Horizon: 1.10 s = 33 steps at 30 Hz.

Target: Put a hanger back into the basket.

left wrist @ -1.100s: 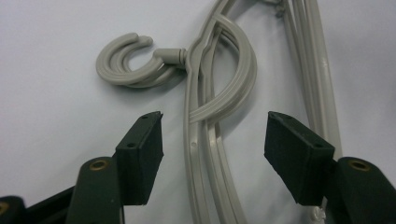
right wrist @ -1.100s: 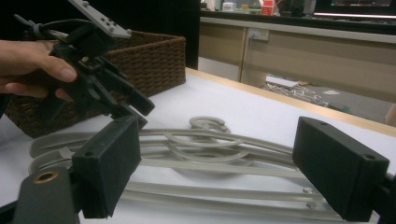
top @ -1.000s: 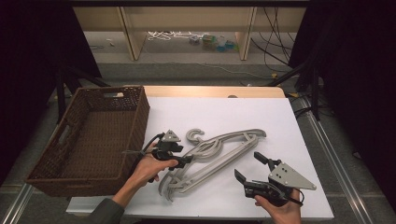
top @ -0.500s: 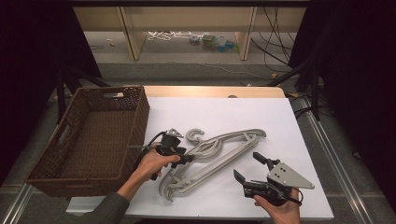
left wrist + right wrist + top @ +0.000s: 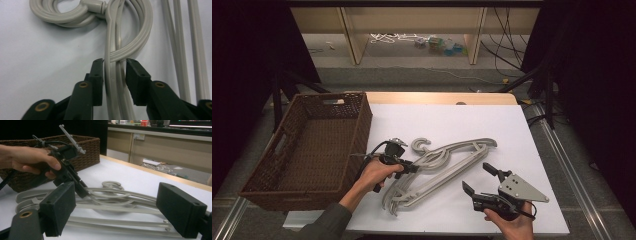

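1. The white rectangular table top (image 5: 492,125) carried all the work items; a light wooden edge showed along its far side.
2. The dark brown woven wicker basket (image 5: 307,150), rectangular with a handle slot in its wall, stood at the left edge of the table. Its interior held nothing visible.
3. The stack of grey plastic clothes hangers (image 5: 442,165) lay flat on the table just right of the basket, hooks pointing toward the far side and arms running diagonally toward the near edge.
4. The left gripper (image 5: 113,72) sat over the hanger necks just below the hooks. Its jaws stood parted, one on each side of the bundled grey bars; the left pad was touching or nearly touching the bars, and a gap remained at the right pad.
5. The right gripper (image 5: 484,181) was held near the table's near right corner, close to the hanger arms but apart from them. Its jaws were spread wide with nothing between them.
6. No readable writing or brand mark appeared on any item.
7. Beyond the table, a low wooden shelf unit (image 5: 412,20) stood on the floor, with loose white cable (image 5: 387,37) beneath it.
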{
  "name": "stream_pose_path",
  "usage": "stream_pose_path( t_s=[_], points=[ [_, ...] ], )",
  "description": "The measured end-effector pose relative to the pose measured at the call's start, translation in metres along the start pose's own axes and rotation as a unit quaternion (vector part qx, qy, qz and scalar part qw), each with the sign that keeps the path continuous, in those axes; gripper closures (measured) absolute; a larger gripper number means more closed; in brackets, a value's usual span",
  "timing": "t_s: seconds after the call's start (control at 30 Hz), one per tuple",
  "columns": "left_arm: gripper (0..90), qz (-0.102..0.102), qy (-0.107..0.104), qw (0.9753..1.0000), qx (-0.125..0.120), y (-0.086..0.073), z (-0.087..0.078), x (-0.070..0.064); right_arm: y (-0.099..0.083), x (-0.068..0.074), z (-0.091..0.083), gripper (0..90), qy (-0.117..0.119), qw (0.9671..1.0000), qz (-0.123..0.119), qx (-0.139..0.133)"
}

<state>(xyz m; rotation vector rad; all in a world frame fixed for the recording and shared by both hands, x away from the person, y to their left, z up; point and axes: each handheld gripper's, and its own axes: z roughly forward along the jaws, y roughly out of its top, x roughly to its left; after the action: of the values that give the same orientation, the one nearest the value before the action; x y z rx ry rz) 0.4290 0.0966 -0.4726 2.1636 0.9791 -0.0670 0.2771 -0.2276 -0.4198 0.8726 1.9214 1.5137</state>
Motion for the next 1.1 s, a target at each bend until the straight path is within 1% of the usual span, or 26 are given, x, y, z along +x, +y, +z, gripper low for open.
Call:
stream_pose_path(
  t_s=[0.1,0.13,0.17,0.23,0.27,0.33,0.37,0.4,0.43,0.47,0.6,0.63,0.67,0.7,0.8,0.83,0.87,0.93,0.97,1.0,1.03,1.1],
  points=[
    [70.5,-0.006,-0.003,1.0,-0.002,0.0,0.0,0.0,0.0,0.0,0.0,17.1,-0.001,1.0,0.001,-0.001],
    [73.0,-0.005,-0.009,0.9999,-0.001,0.0,0.0,0.0,0.0,0.0,0.0,17.1,-0.001,1.0,0.001,-0.002],
    [74.9,-0.001,-0.004,1.0,0.0,0.0,-0.001,-0.001,0.0,0.0,0.0,17.1,-0.002,1.0,0.005,0.0],
    [76.8,0.004,-0.006,1.0,-0.003,0.0,0.0,-0.002,0.0,0.0,0.0,17.2,-0.001,1.0,0.001,0.0],
    [76.8,0.005,0.001,1.0,0.0,0.0,-0.002,-0.003,0.0,0.0,0.0,17.2,-0.001,1.0,0.001,0.0],
    [78.3,0.007,-0.006,0.9999,-0.005,0.0,-0.002,-0.002,0.0,0.0,0.0,17.2,-0.002,1.0,0.0,-0.002],
    [78.9,0.007,-0.007,0.9999,-0.007,0.0,-0.003,-0.003,0.0,0.0,0.0,17.2,0.0,1.0,0.004,0.0],
    [79.1,0.008,-0.001,0.9999,-0.01,0.0,-0.004,-0.003,0.0,0.0,0.0,17.2,0.001,1.0,0.003,0.001],
    [79.7,0.008,0.001,0.9999,-0.011,0.0,-0.005,-0.004,0.0,0.0,0.0,17.2,0.0,1.0,0.0,0.0],
    [80.0,0.01,0.001,0.9998,-0.014,0.001,-0.006,-0.003,0.0,0.0,0.0,17.2,0.0,1.0,0.001,0.0],
    [81.0,0.009,0.01,0.9995,-0.029,0.001,-0.008,-0.005,0.0,0.0,0.0,17.2,-0.001,1.0,0.004,0.002],
    [81.2,0.01,0.01,0.9994,-0.031,0.001,-0.009,-0.005,0.0,-0.001,0.0,17.2,0.002,1.0,0.002,-0.001],
    [81.2,0.014,0.01,0.9995,-0.027,0.001,-0.01,-0.004,0.0,-0.001,0.0,17.2,0.002,1.0,0.002,-0.001],
    [81.3,0.012,0.01,0.9995,-0.028,0.001,-0.011,-0.005,0.0,-0.001,-0.001,17.2,-0.002,1.0,0.005,0.001],
    [81.4,0.014,0.011,0.9992,-0.036,0.001,-0.011,-0.007,0.0,-0.001,0.0,17.2,0.001,1.0,0.004,0.001],
    [81.5,0.015,0.012,0.9991,-0.039,0.001,-0.012,-0.008,0.0,-0.001,-0.001,17.3,-0.003,1.0,0.0,0.001],
    [81.5,0.017,0.015,0.9989,-0.042,0.001,-0.012,-0.01,0.0,-0.001,0.0,17.2,-0.001,1.0,0.0,0.001],
    [81.6,0.021,0.02,0.9986,-0.043,0.001,-0.014,-0.012,0.0,0.0,-0.001,17.3,0.0,1.0,0.005,0.0],
    [81.6,0.023,0.023,0.9985,-0.045,0.002,-0.015,-0.014,0.0,-0.001,0.0,17.3,0.001,1.0,-0.002,-0.001],
    [81.6,0.022,0.025,0.9983,-0.047,0.002,-0.016,-0.015,0.0,-0.001,0.0,17.3,0.001,1.0,-0.002,-0.001],
    [81.6,0.032,0.03,0.9979,-0.047,0.003,-0.019,-0.017,0.0,-0.001,0.0,17.3,0.003,1.0,-0.001,0.001],
    [81.7,0.032,0.031,0.9973,-0.058,0.004,-0.022,-0.021,0.0,0.0,0.0,17.3,0.003,1.0,-0.001,-0.002]
  ],
)
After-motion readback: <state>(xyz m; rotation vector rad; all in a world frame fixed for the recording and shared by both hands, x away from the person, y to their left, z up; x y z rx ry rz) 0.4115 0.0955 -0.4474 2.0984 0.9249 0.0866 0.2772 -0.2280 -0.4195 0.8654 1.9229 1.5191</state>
